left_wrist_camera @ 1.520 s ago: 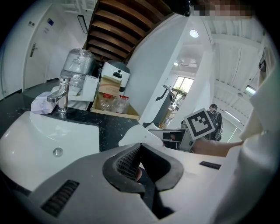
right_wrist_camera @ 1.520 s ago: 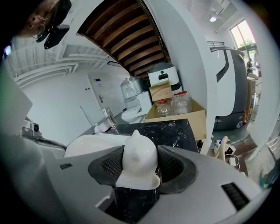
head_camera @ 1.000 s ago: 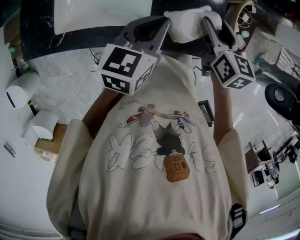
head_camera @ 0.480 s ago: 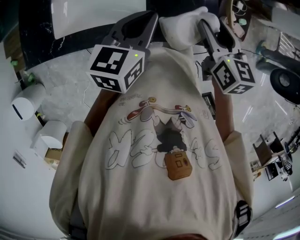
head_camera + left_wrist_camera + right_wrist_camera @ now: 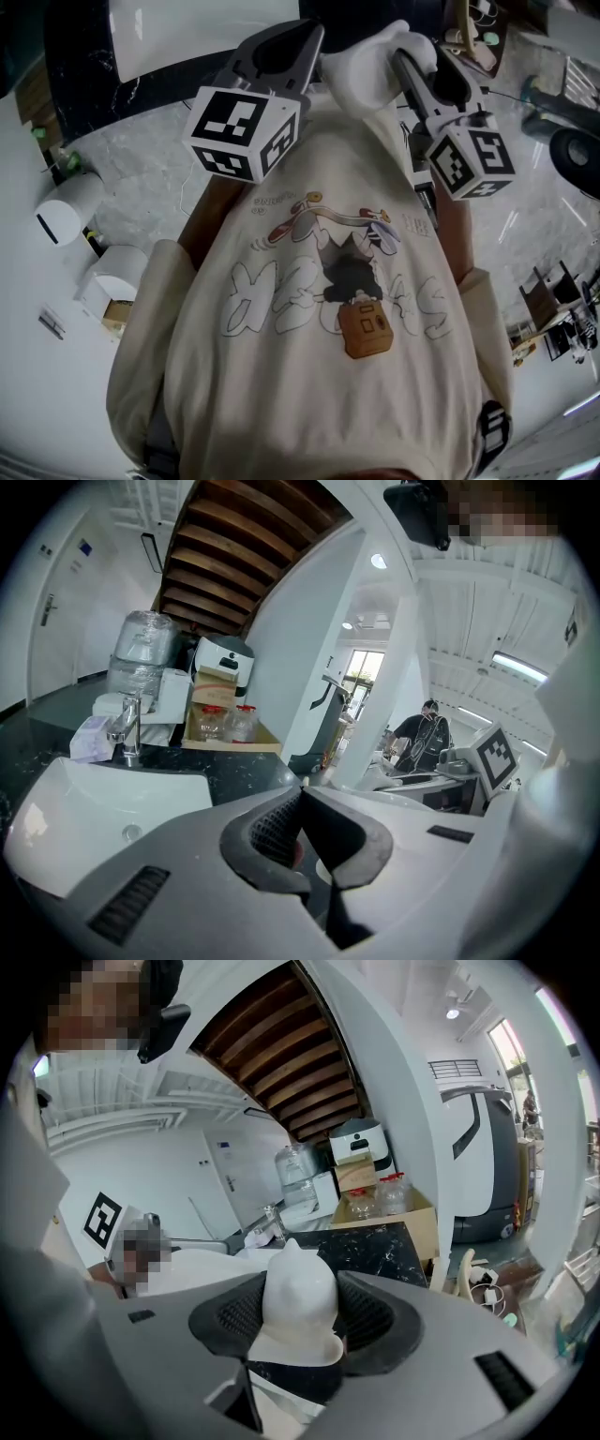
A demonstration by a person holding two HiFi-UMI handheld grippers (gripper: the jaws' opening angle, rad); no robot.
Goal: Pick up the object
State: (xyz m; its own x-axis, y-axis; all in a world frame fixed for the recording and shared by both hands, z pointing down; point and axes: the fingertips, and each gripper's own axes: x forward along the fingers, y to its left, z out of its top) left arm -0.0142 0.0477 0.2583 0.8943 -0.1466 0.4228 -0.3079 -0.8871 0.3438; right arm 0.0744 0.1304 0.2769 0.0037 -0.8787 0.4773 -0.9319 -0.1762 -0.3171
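By sink (image 5: 103, 803), right claw (image 5: 302, 1312) chest-high.

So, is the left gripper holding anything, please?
No, the jaws of the left gripper meet with nothing between them.

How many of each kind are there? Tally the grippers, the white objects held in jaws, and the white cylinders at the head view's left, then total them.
Grippers: 2 (left gripper, right gripper)
White object held in jaws: 1 (white object, in the right gripper)
White cylinders: 2
Total: 5

No readable text or labels.
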